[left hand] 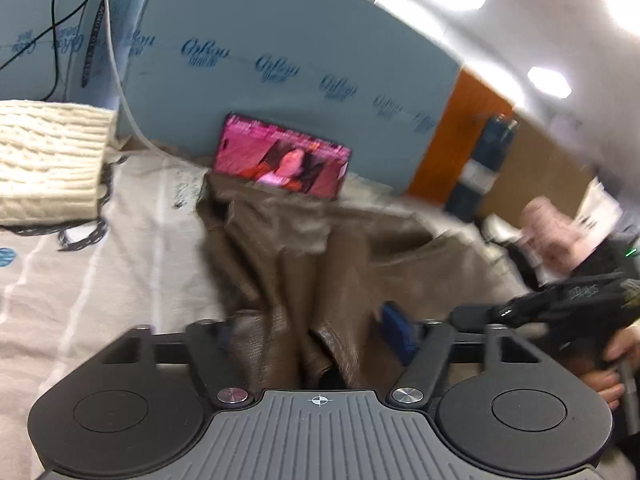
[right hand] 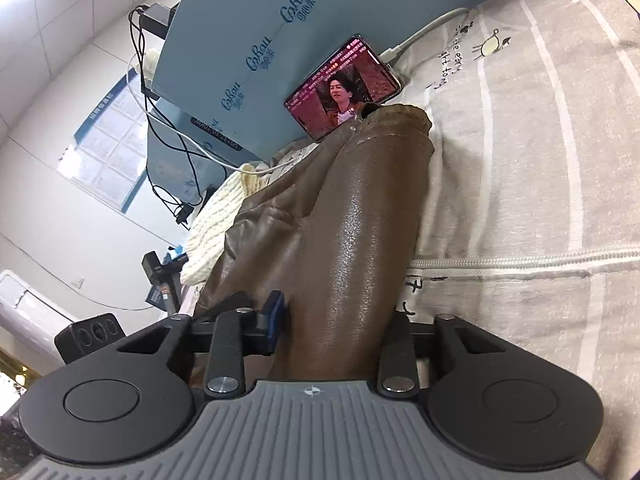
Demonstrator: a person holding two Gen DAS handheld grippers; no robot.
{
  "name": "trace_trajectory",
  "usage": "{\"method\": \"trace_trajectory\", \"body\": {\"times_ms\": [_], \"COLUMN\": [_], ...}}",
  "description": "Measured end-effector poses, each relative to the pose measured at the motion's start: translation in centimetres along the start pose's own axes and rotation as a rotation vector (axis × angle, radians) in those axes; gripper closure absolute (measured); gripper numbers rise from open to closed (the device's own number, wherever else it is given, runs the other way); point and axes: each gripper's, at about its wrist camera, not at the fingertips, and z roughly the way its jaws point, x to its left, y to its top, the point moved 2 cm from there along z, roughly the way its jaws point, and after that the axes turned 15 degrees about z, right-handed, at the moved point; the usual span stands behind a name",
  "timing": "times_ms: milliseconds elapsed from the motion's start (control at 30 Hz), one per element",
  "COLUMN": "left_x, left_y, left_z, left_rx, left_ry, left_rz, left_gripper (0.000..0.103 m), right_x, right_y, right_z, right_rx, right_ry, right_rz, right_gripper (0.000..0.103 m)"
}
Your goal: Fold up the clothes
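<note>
A brown leather-like garment (left hand: 304,264) lies bunched on the light bedsheet (left hand: 100,280). My left gripper (left hand: 316,336) is shut on a fold of it, and the cloth runs up between the jaws. My right gripper (right hand: 332,320) is shut on another part of the same garment (right hand: 360,216), a smooth brown sleeve-like length that ends in a ribbed cuff (right hand: 400,120) near the phone. The right gripper also shows at the right edge of the left wrist view (left hand: 560,304), held by a hand. The left view is blurred.
A phone (left hand: 282,158) with a lit screen leans on a blue board (left hand: 280,60); it also shows in the right wrist view (right hand: 344,84) with a white cable (right hand: 424,32). A folded cream knit sweater (left hand: 48,160) lies at left. The printed sheet (right hand: 540,160) has a zipper seam.
</note>
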Motion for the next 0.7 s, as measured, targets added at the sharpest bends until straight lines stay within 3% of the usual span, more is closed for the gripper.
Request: {"method": "trace_trajectory", "body": {"times_ms": [33,133,300,467,700], "left_x": [0.0,-0.6,-2.6,-5.4,-10.3], "left_y": [0.1,0.4,1.3,2.5,5.0], "left_z": [-0.2,-1.1,-2.1,-2.2,-0.1], "left_rx": [-0.014,-0.052,-0.09,-0.119,-0.151], "left_ry": [0.001,0.006,-0.016,-0.046,-0.113], "left_rz": [0.003,0.031,0.075,0.128,0.164], "left_gripper": [0.053,0.065,0.074,0.075,0.075], "right_x": [0.1,0.9,2.7,2.4,1.2], "right_y": [0.0,-0.2,-0.9,-1.1,-0.9], "right_z": [-0.1,-0.8,-2.9,-6.6,-12.9], "right_rx": [-0.006,-0.025,-0.047,-0.107,-0.245], "right_ry": [-0.001,0.018,0.076,0.137,0.147], "right_rz": [-0.005,-0.028,-0.08,-0.045,-0.032], "right_gripper": [0.077,0.082,0.083,0.083,0.083]}}
